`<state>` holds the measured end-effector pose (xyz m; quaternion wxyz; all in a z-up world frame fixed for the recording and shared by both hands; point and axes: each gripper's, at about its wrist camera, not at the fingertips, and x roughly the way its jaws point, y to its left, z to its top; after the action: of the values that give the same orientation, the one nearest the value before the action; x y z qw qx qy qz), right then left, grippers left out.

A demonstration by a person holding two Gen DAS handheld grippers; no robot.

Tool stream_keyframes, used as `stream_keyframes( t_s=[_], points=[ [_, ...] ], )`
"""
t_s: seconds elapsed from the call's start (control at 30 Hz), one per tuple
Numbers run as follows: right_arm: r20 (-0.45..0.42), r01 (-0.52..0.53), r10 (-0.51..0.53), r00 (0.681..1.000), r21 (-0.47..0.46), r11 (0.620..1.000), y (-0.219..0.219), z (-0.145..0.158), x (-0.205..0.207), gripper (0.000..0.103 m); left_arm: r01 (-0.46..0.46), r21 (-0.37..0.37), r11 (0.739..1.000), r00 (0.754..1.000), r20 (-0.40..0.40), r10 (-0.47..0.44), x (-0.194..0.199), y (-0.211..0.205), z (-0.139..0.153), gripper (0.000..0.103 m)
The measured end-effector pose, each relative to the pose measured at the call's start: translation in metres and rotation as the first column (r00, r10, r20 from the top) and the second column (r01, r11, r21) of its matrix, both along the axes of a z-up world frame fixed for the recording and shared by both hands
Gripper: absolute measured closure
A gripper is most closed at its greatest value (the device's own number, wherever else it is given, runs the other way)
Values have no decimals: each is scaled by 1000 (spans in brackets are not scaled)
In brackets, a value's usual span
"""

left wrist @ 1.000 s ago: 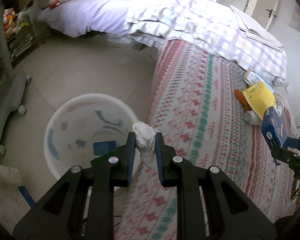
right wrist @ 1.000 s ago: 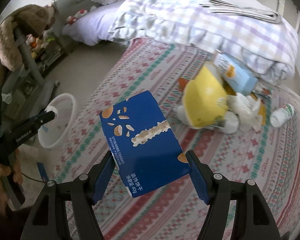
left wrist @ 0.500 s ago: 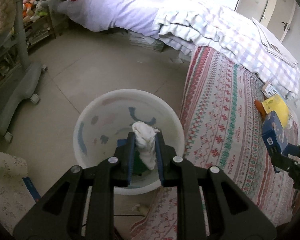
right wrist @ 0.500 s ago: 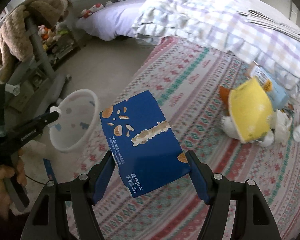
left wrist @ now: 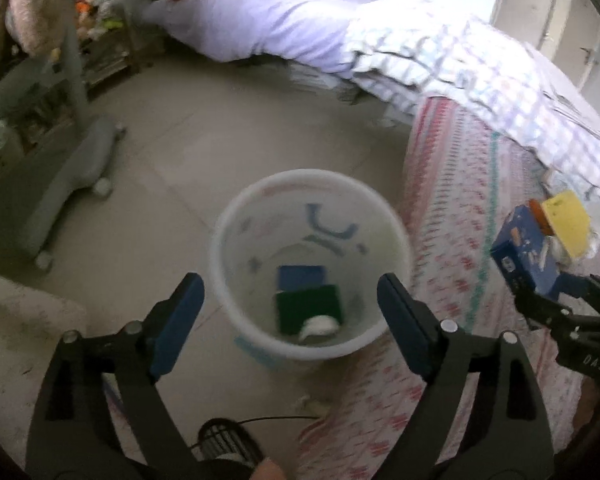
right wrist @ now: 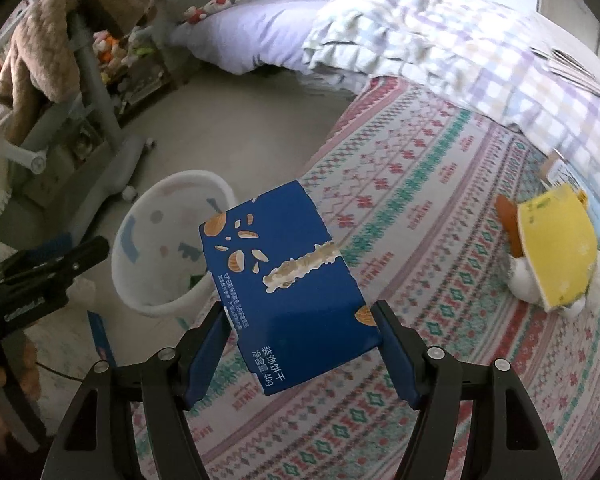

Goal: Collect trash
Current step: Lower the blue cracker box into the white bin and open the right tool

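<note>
Trash bin (left wrist: 236, 216) sits under the wide-spread left tool (left wrist: 290, 310); the right tool (right wrist: 298, 342) clamps a blue box (right wrist: 284, 280) reading "40g".

The round white plastic bin (left wrist: 312, 208) is standing on the floor just beside the bed with the patterned cover (left wrist: 460, 208), holding a crumpled white tissue (left wrist: 320, 326). The flat blue cardboard biscuit box (right wrist: 284, 284) is hanging over the bed edge, right of the bin.

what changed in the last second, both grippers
The left gripper moved from the bed edge over the white bin, opened, and let go of the white tissue, now lying inside. The right gripper still clamps the blue biscuit box.
</note>
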<state>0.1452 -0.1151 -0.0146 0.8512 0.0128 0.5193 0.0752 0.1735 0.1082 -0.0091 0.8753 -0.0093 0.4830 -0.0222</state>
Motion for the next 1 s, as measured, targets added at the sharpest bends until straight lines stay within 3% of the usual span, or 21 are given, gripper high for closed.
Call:
stream_keyframes(
  t_s=[0.2,0.43,0.77,0.83,0.87,0.9,1.0],
  points=[
    [1,-34,34,999,4,999,21,-5,9,30,-98,15,995,994,-50,99,-7,40,-6,12],
    [-2,-58,58,998,-8,998,54,-18,28,30,-169,1,986,984,-50,169,-13,69,-6,11],
    [26,-85,86,996,-34,996,98,-24,49,29,-202,-7,979,978,-58,201,-14,87,-11,11],
    [57,-87,87,995,-1,996,99,-19,50,25,-202,-7,979,978,-58,201,-15,88,-11,11],
    [68,-82,81,994,13,997,98,-16,51,16,-201,-8,980,978,-59,200,-15,89,-11,11],
    [78,-75,73,994,20,997,97,-13,52,14,-201,-8,980,978,-59,200,-15,88,-11,11],
    [92,-71,69,993,20,997,92,-6,50,14,-192,-11,981,980,-59,191,-15,87,-11,11]
  ],
)
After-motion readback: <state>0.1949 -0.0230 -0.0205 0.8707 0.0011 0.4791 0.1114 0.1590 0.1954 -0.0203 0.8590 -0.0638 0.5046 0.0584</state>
